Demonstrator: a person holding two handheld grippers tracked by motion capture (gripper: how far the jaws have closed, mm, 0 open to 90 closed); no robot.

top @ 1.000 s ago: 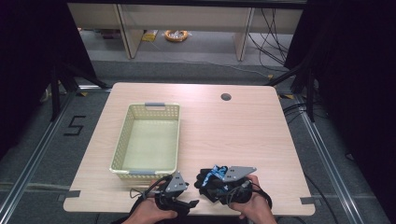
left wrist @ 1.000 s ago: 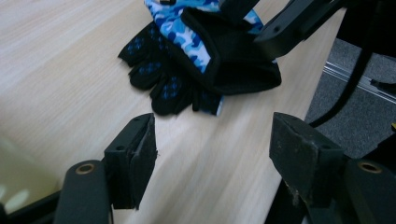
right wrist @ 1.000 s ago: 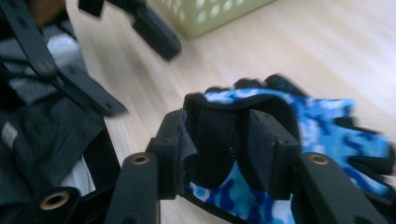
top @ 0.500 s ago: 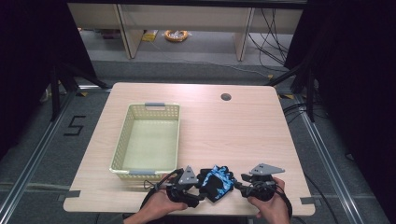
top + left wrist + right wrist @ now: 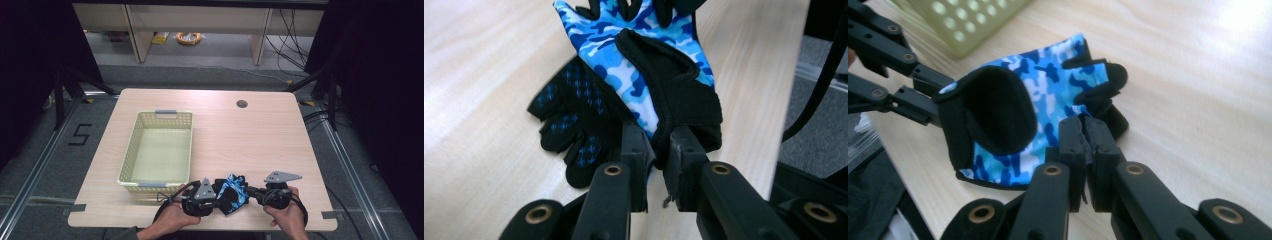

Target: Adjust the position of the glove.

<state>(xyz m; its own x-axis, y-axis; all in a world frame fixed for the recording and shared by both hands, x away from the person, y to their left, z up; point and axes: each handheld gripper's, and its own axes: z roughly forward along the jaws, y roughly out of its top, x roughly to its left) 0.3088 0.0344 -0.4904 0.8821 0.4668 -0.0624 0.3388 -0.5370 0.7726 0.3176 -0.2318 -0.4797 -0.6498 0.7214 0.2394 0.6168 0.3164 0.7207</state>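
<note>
A blue camouflage fingerless glove (image 5: 234, 191) with a black cuff hangs between my two grippers at the table's front edge. My left gripper (image 5: 218, 195) has just been closing and is now shut on the glove's (image 5: 634, 55) black cuff edge, as the left gripper view (image 5: 659, 137) shows. My right gripper (image 5: 250, 190) has also just been closing and pinches the opposite edge of the glove (image 5: 1048, 85) near its finger stubs (image 5: 1084, 125). A second glove (image 5: 569, 120), black with blue dots, lies on the table partly under the first.
A pale yellow-green mesh basket (image 5: 129, 159) stands to the left of centre, its near end close to my left hand. A round cable hole (image 5: 242, 104) sits at the table's far side. The front table edge (image 5: 200, 227) runs just below both hands.
The right gripper has moved to the right, away from the left one, and the glove now stretches between them. Both pairs of jaws have closed on the glove.
</note>
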